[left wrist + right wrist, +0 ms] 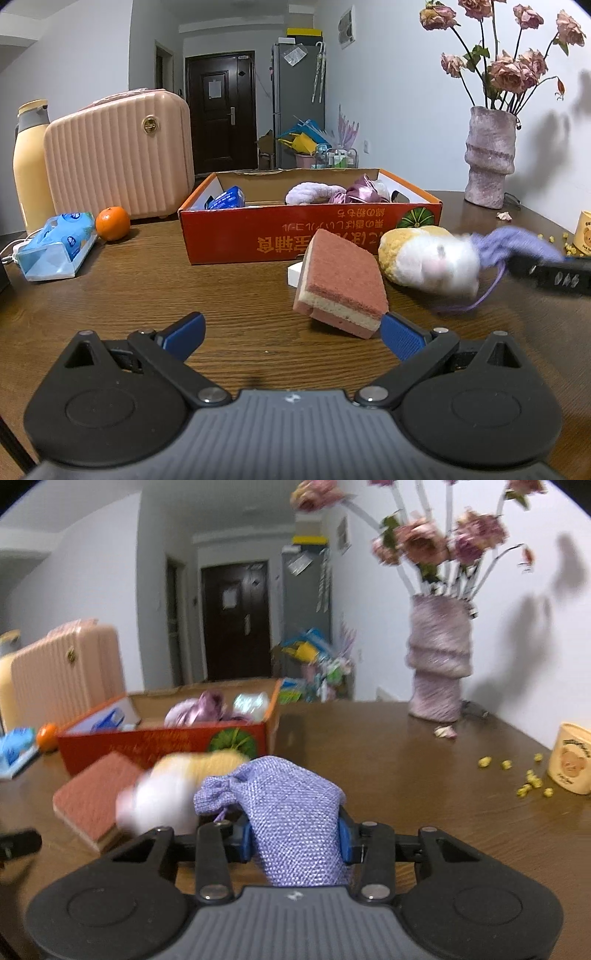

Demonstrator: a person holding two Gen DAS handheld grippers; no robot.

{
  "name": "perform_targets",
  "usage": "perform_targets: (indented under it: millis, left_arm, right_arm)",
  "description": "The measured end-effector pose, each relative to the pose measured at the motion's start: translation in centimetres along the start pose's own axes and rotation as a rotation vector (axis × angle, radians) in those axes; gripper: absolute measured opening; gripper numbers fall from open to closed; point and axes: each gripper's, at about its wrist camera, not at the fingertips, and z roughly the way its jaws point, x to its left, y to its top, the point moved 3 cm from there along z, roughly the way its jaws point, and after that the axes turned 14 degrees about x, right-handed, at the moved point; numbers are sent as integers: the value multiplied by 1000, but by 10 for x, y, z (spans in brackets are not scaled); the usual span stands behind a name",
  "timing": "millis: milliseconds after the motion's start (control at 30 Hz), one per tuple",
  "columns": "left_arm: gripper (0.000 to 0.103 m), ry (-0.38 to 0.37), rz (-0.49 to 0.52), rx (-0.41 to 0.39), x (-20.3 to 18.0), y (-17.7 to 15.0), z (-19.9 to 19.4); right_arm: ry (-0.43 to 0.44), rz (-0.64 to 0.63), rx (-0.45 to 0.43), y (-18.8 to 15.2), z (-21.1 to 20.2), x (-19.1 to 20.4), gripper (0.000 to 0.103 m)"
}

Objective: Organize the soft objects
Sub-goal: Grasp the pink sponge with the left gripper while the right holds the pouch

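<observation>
My right gripper [293, 840] is shut on a lilac woven drawstring pouch [288, 808], its blue pads pressing both sides; the left wrist view shows that pouch [517, 245] held just above the table. A white and yellow plush toy [424, 258] lies beside the pouch, blurred. A pink sponge [341, 282] rests tilted on a small white block, close to my left gripper's right finger. My left gripper [291, 332] hangs open over the wooden table with nothing between its fingers. Behind stands the red cardboard box [258, 236] holding a lilac plush ring, a purple satin item and blue packets.
A pink ribbed case [118, 162], a yellow flask [31, 162], an orange [112, 223] and a blue tissue pack [59, 243] sit at the left. A vase of dried roses [487, 155] stands at the back right, with a cream cup [570, 762] and yellow crumbs nearby.
</observation>
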Motion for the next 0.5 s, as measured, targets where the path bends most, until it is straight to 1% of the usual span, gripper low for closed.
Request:
perform_targets:
  millis: [167,333,500]
  left_arm:
    - [103,16,34,-1,-10,2,5]
    - [103,33,80,-4,-25,8,14]
    - [103,57,108,17,-35,15,30]
  right_arm:
    - [-26,74,-53,4,-12,-19,41]
    - [-33,105,-54,6,-11,-26,41]
    - [-33,113,-59,5,-11,-26,41]
